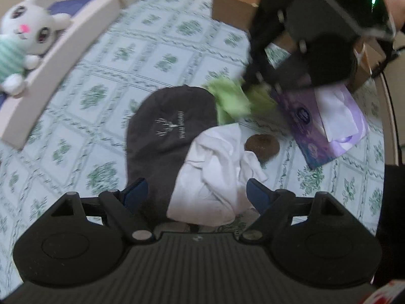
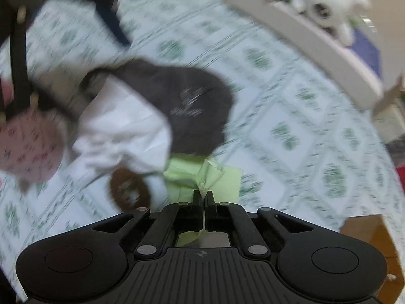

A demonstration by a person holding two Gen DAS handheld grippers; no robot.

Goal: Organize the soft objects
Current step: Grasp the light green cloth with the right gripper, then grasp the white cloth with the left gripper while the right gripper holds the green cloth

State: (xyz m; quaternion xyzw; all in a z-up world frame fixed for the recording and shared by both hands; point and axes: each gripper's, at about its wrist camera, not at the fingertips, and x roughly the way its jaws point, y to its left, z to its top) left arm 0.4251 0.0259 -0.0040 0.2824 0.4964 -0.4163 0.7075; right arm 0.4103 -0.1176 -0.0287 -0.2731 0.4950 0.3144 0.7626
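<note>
A dark grey cloth bag (image 1: 167, 126) with a pale emblem lies on the green-patterned tablecloth (image 1: 106, 58). A crumpled white cloth (image 1: 212, 174) overlaps it, beside a small brown round pad (image 1: 262, 145). My left gripper (image 1: 196, 190) hovers open just above the white cloth and the bag, touching nothing. My right gripper (image 2: 203, 197) is shut on a fold of a light green cloth (image 2: 200, 174), which rises between its fingers. In the left wrist view the right gripper (image 1: 246, 86) pinches the green cloth (image 1: 233, 101) beyond the bag (image 2: 187, 106).
A white plush rabbit (image 1: 22, 33) rests on a pale tray (image 1: 50, 63) at the left. A purple tissue box (image 1: 326, 124) lies at the right, cardboard boxes (image 1: 235, 0) behind it. A pink patterned round object (image 2: 30, 147) sits at the left of the right wrist view.
</note>
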